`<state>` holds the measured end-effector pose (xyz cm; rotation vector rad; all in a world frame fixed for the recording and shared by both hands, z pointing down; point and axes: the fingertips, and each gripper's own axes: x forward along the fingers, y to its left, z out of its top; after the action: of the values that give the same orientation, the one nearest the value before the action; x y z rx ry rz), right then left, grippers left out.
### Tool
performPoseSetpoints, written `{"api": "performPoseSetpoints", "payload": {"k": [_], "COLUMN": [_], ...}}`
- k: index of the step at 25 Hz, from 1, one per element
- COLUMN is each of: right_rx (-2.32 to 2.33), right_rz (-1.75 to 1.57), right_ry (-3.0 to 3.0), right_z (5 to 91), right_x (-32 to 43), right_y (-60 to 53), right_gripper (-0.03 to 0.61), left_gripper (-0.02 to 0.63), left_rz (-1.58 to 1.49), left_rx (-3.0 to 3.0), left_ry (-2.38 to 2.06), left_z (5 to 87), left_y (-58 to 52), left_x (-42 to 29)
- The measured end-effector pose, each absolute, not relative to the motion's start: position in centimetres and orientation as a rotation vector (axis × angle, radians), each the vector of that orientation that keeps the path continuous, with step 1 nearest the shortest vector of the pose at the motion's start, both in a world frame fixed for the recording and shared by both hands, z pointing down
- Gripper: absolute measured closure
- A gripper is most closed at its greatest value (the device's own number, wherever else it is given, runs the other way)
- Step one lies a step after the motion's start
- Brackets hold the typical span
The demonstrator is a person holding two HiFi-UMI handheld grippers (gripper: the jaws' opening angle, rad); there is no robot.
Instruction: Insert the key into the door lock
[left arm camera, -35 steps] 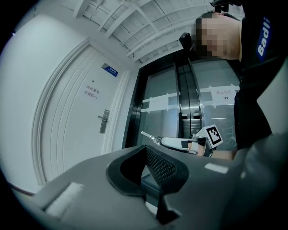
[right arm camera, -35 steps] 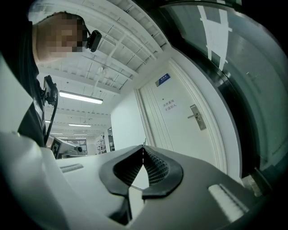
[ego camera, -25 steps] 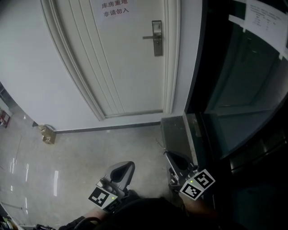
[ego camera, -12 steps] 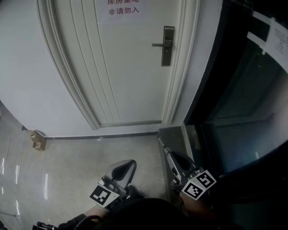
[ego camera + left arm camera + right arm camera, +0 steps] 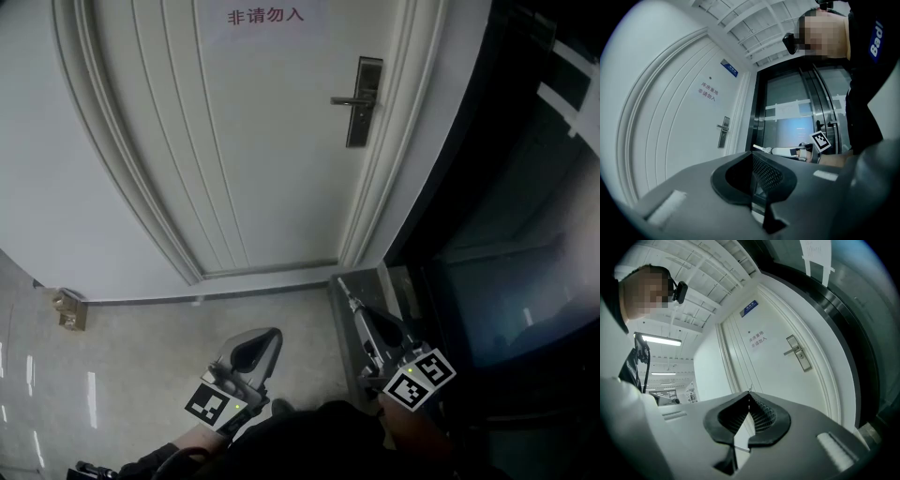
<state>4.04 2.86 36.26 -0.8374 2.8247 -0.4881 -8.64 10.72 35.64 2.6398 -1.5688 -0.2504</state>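
The white door (image 5: pixel 253 141) stands ahead, its metal lock plate and lever handle (image 5: pixel 364 101) on its right side; the lock also shows in the left gripper view (image 5: pixel 723 131) and the right gripper view (image 5: pixel 799 353). My right gripper (image 5: pixel 354 302) is shut on a thin silver key (image 5: pixel 344 286) that sticks out past its tips toward the door. The key (image 5: pixel 759 148) is plain in the left gripper view. My left gripper (image 5: pixel 273 336) is held low beside it, shut and empty. Both are well short of the door.
A paper sign with red characters (image 5: pixel 266 15) hangs on the door. Dark glass and metal doors (image 5: pixel 506 234) fill the right side, with a dark frame (image 5: pixel 422 187) next to the door. A small cardboard box (image 5: pixel 67 307) sits on the glossy floor at left.
Both grippers and the head have come nearer to the door. The lock has slid right and down in the head view, and the box has drifted left. Jaws unchanged.
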Motion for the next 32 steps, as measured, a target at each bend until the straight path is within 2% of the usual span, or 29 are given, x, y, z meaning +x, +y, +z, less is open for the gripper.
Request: {"api": "performPoseSetpoints", "payload": {"k": [22,32], "right_rx": [-0.607,-0.545], "right_rz": [-0.63,-0.791], "right_ry": [2.833,2.803], "right_z": [36.7,38.3], "right_x": [5.4,4.3], "right_y": [-22.8,-29.8], "right_gripper": [0.571,0.571], "left_gripper": [0.597,0.597], "left_rz": [-0.182,-0.126], "left_rx": [2.568,2.491], "left_ry": [-1.717,-1.796], "left_z": [34.1,35.3], "left_y": [-13.9,-19.7], "left_x": [-4.7,-6.3]}}
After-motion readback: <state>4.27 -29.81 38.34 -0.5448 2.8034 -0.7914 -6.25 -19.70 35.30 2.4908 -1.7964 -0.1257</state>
